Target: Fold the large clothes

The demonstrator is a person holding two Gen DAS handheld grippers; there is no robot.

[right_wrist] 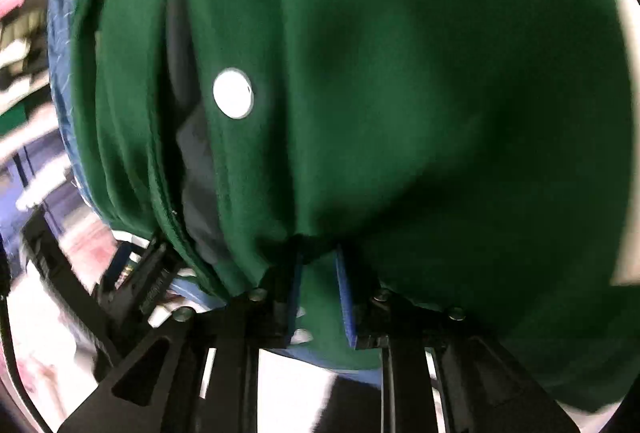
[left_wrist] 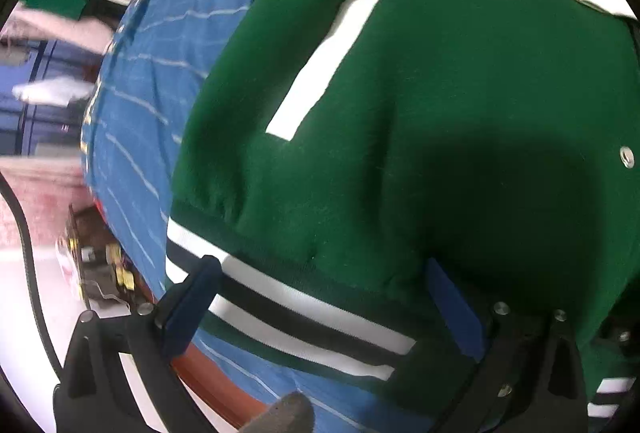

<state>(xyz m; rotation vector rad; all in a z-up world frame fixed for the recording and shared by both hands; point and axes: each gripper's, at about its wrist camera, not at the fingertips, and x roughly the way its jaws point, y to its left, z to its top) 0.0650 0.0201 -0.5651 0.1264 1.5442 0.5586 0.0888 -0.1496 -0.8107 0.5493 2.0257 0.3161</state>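
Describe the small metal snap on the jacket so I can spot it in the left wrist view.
The green jacket lies on a blue striped cloth. Past its long white stripe, toward the picture's right edge, sits the snap: a small silver ring, the only metal on that plain green panel.

We can read no text, label, brand or number anywhere in either view. The yellowish marks along the edge of the blue striped cloth (left_wrist: 132, 105) in the left wrist view are too smeared for us to make out, and the small yellow tags on the clutter (left_wrist: 108, 269) beside it are too blurred as well.
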